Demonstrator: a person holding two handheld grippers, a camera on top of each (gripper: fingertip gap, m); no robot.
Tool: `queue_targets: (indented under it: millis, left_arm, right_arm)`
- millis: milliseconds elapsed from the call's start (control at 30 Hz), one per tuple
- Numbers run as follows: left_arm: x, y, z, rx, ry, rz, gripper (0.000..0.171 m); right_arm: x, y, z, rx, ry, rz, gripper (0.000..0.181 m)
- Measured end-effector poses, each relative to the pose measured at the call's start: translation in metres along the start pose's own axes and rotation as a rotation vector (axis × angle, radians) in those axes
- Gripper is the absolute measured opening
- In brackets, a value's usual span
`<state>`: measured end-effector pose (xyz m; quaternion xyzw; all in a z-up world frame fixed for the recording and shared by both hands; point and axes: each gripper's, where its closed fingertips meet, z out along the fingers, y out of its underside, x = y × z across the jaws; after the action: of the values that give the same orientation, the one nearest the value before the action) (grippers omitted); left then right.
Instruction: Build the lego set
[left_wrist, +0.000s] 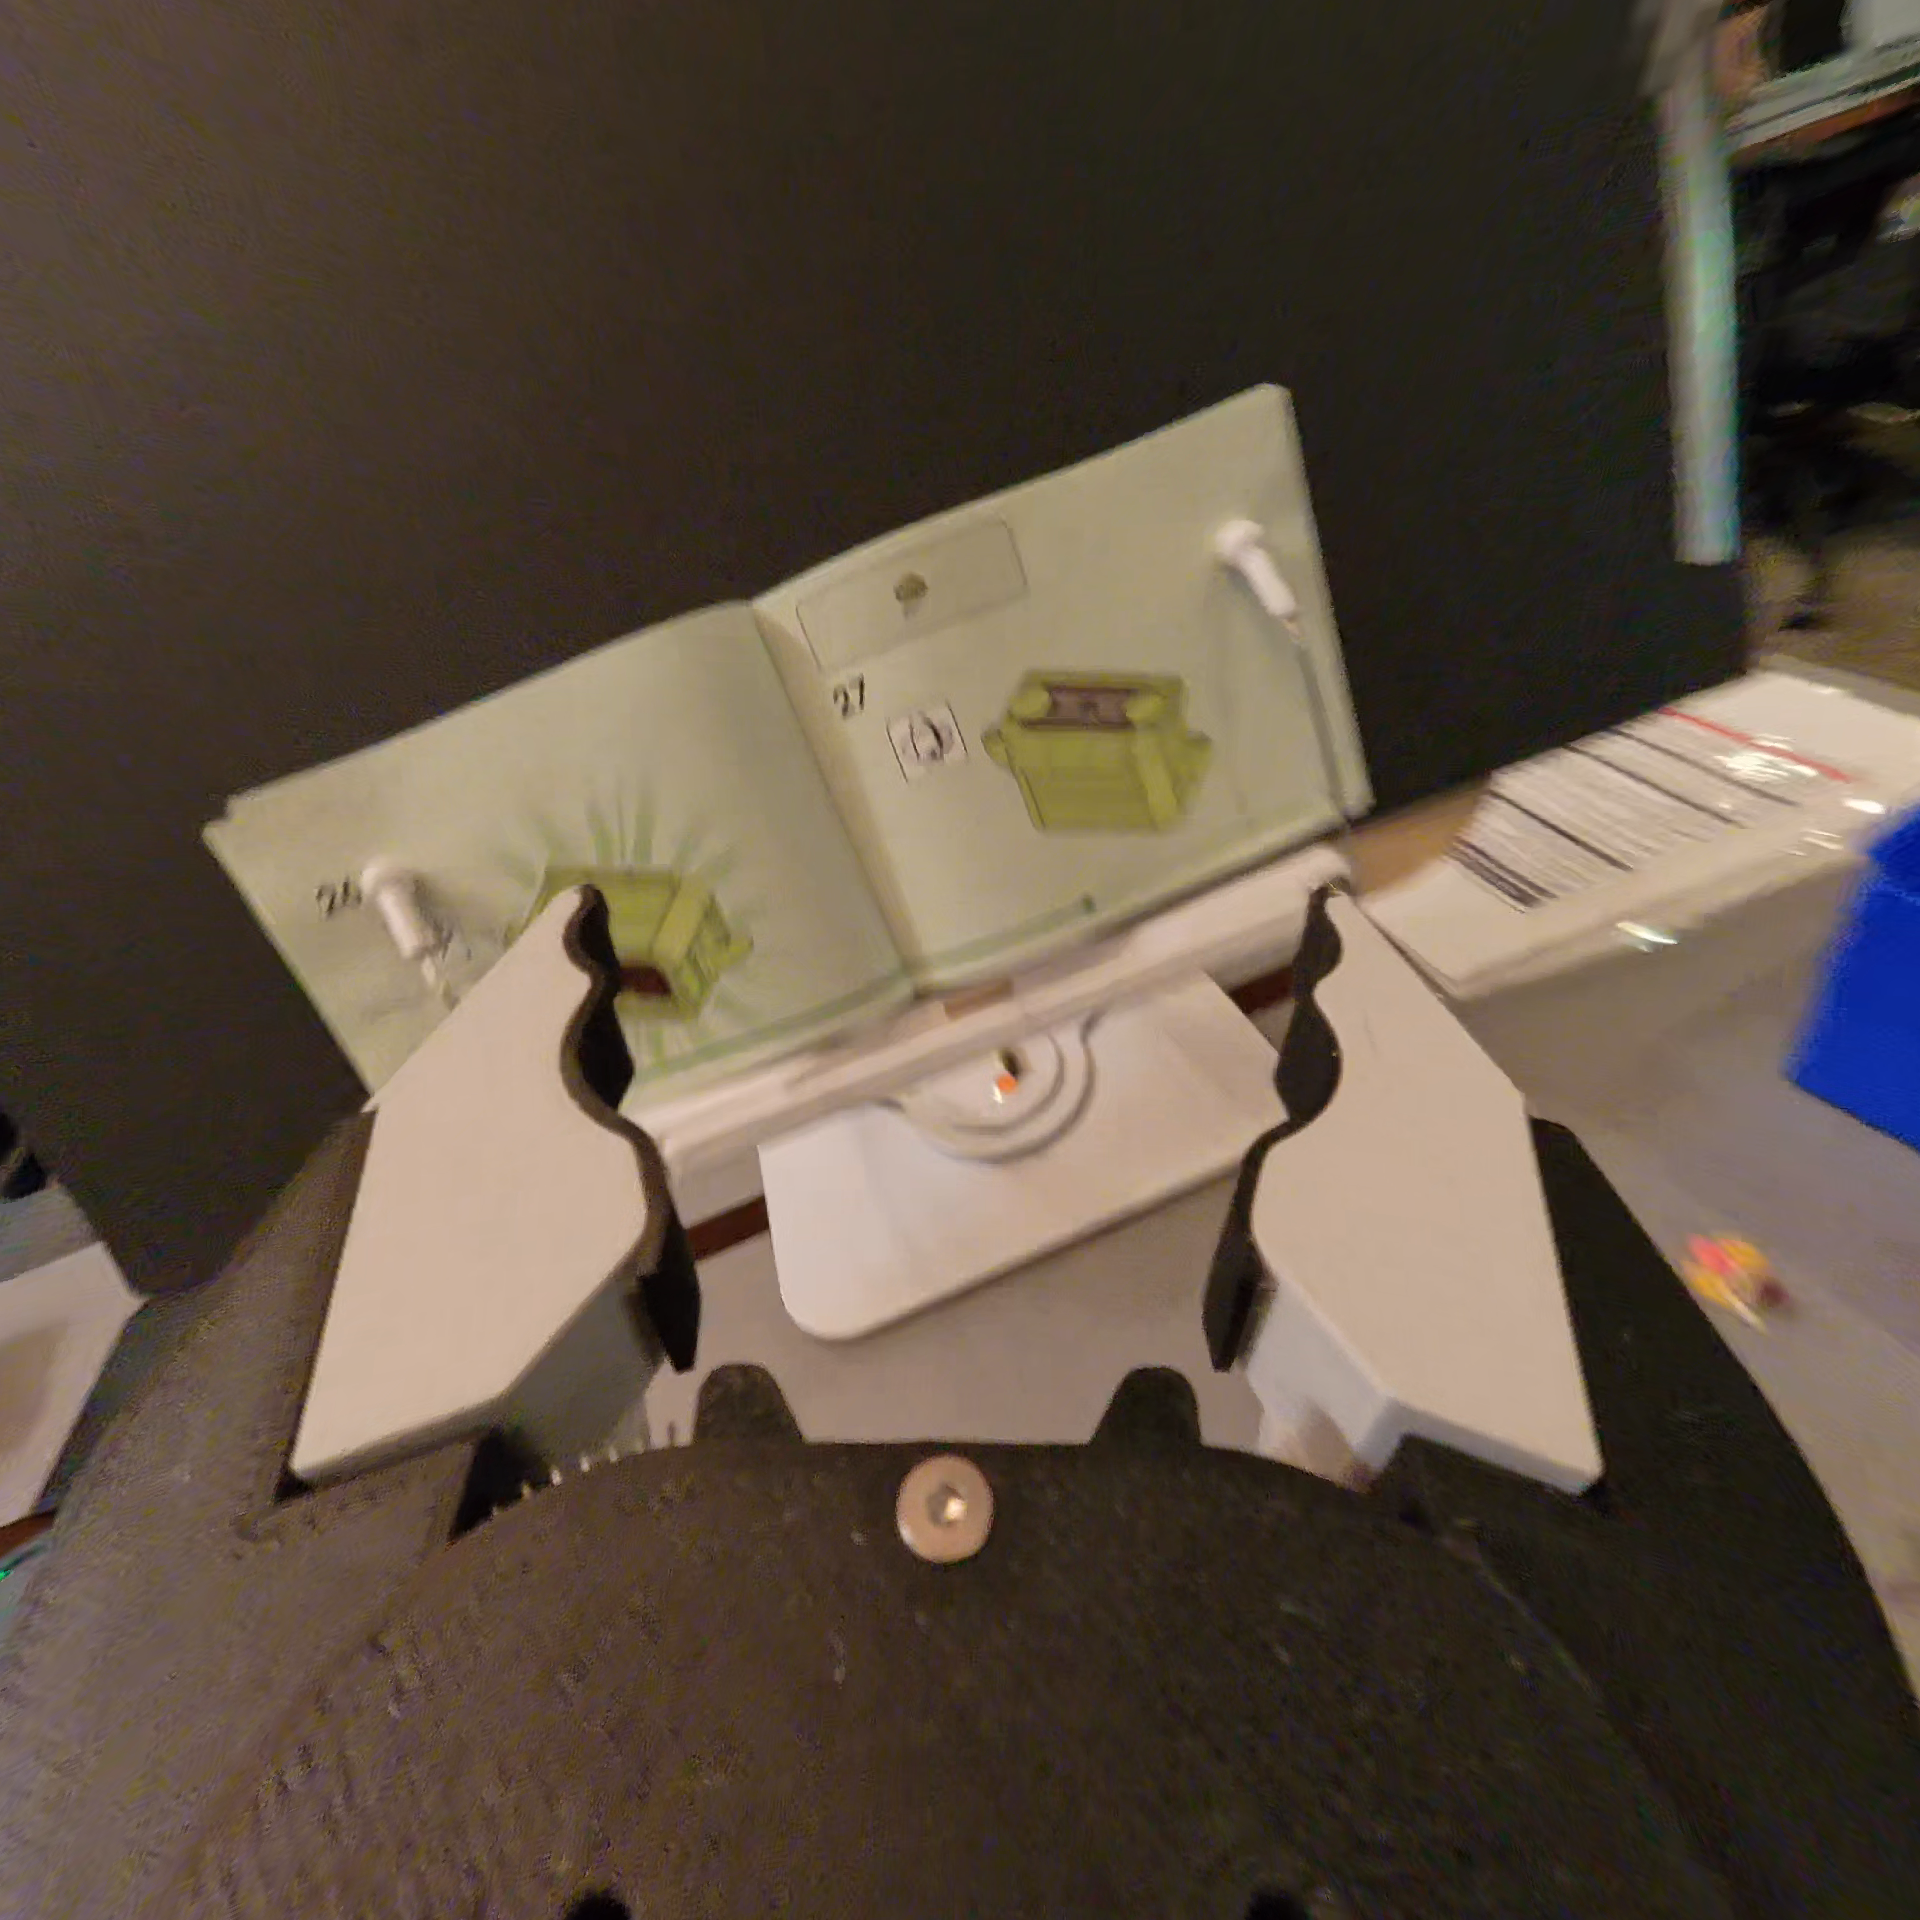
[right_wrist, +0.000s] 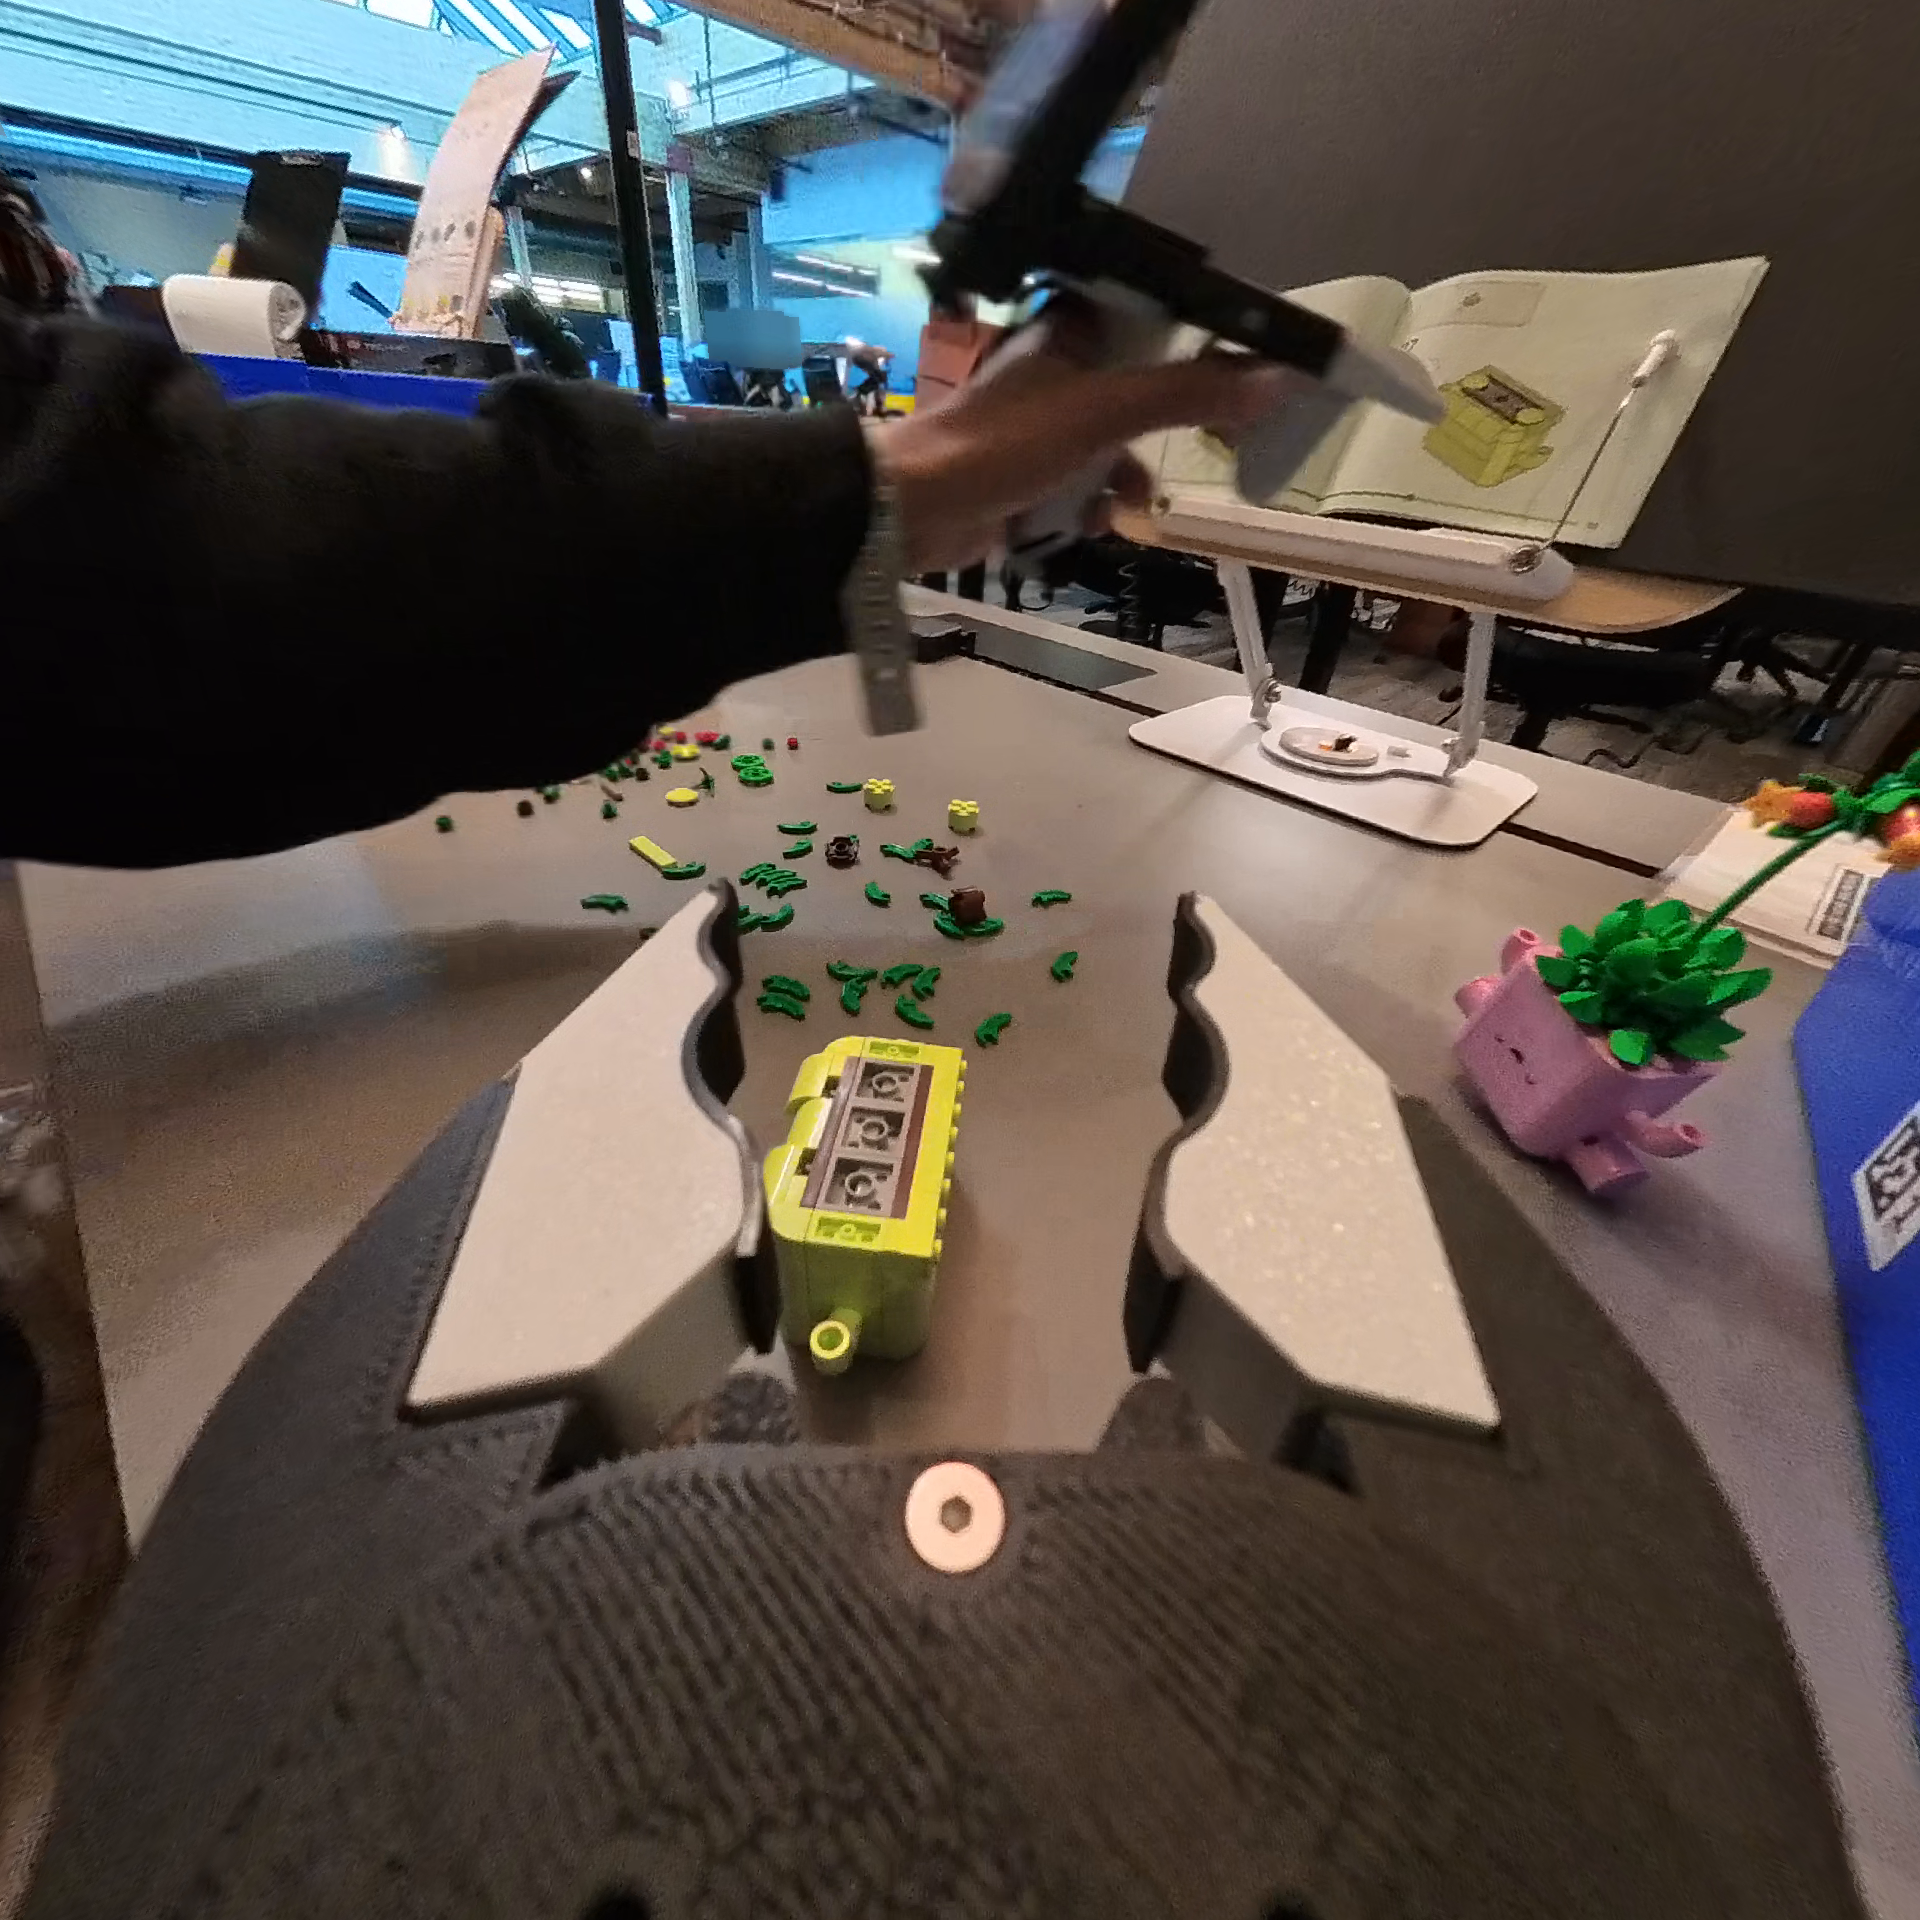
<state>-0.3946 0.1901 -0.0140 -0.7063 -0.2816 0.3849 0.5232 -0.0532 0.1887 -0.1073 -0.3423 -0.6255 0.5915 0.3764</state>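
Right tongs (right_wrist: 956, 914) gape, nothing between them but air, hovering low over the lime pot (right_wrist: 868, 1195) on the tabletop (right_wrist: 1299, 935) — walls up, brown studded top showing, no plant in it. That half looks done. Beyond, green leaf pieces (right_wrist: 862, 982) lie scattered, unattached: plenty left. The pink pot (right_wrist: 1558, 1070) to the right looks finished. Farther off, left tongs (left_wrist: 956, 904), spread and empty, face the booklet (left_wrist: 790, 769) on its stand (left_wrist: 935, 1205). Step numbers show there; a blue box (right_wrist: 1870, 1195) carries a label — neither quoted.
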Motion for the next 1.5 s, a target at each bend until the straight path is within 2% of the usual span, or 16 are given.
queue_targets:
  millis: [67, 167, 300, 400, 500, 633, 800, 867, 933, 1033, 1067, 1200, 1233, 1333, 1467, 1500]
  left_arm:
    - [-0.002, -0.004, 0.037, -0.035, -0.093, 0.024, 0.113]
    - [0.004, -0.003, 0.068, -0.048, -0.146, 0.038, 0.114]
    - [0.005, -0.004, 0.072, 0.035, -0.128, 0.024, 0.11]
    - [0.001, -0.002, 0.07, 0.078, -0.127, 0.064, 0.104]
    - [0.001, -0.003, 0.07, 0.079, -0.127, 0.055, 0.101]
    - [-0.001, -0.005, 0.067, 0.104, -0.13, -0.027, 0.085]
    - [0.002, -0.001, 0.059, 0.129, -0.106, -0.126, 0.076]
    - [-0.001, -0.001, 0.054, 0.145, -0.096, -0.172, 0.062]
    - [-0.006, 0.001, 0.052, 0.155, -0.072, -0.218, 0.052]
    - [-0.011, 0.003, 0.052, 0.182, -0.042, -0.285, 0.042]
    - [-0.012, 0.004, 0.055, 0.172, -0.037, -0.285, 0.043]
    - [-0.012, 0.002, 0.054, 0.183, -0.026, -0.265, 0.039]
    - [-0.013, 0.002, 0.054, 0.187, -0.02, -0.264, 0.036]
    - [-0.013, -0.001, 0.052, 0.192, 0.036, -0.297, 0.017]
    - [-0.016, 0.001, 0.052, 0.183, 0.083, -0.347, 0.013]
    - [-0.016, 0.001, 0.051, 0.182, 0.091, -0.353, 0.012]
  right_arm:
    - [0.0, -0.001, -0.001, 0.008, 0.01, -0.011, 0.082]
    - [0.0, -0.005, -0.004, 0.038, 0.02, -0.022, 0.082]
    - [0.005, -0.015, -0.014, 0.125, 0.088, -0.055, 0.07]
    - [0.023, -0.018, -0.005, 0.109, 0.212, -0.115, 0.06]
    - [0.043, -0.04, 0.022, 0.02, 0.301, -0.173, 0.056]
    - [0.083, -0.098, 0.077, -0.056, 0.382, -0.271, 0.059]
    - [0.144, -0.175, 0.165, 0.179, 0.404, -0.213, 0.035]
    - [0.177, -0.172, 0.201, 0.215, 0.437, -0.196, 0.04]
    - [0.218, -0.146, 0.227, 0.12, 0.543, -0.187, 0.041]
    - [0.247, -0.105, 0.255, -0.054, 0.607, -0.248, 0.05]
    - [0.253, -0.096, 0.259, -0.087, 0.621, -0.273, 0.051]
    - [0.25, -0.088, 0.272, -0.039, 0.565, -0.271, 0.005]
    - [0.246, -0.088, 0.275, -0.01, 0.529, -0.255, 0.0]
    - [0.243, -0.098, 0.273, 0.073, 0.524, -0.263, 0.0]
    - [0.246, -0.116, 0.258, 0.12, 0.598, -0.365, 0.011]
    - [0.253, -0.112, 0.259, 0.09, 0.619, -0.359, 0.021]
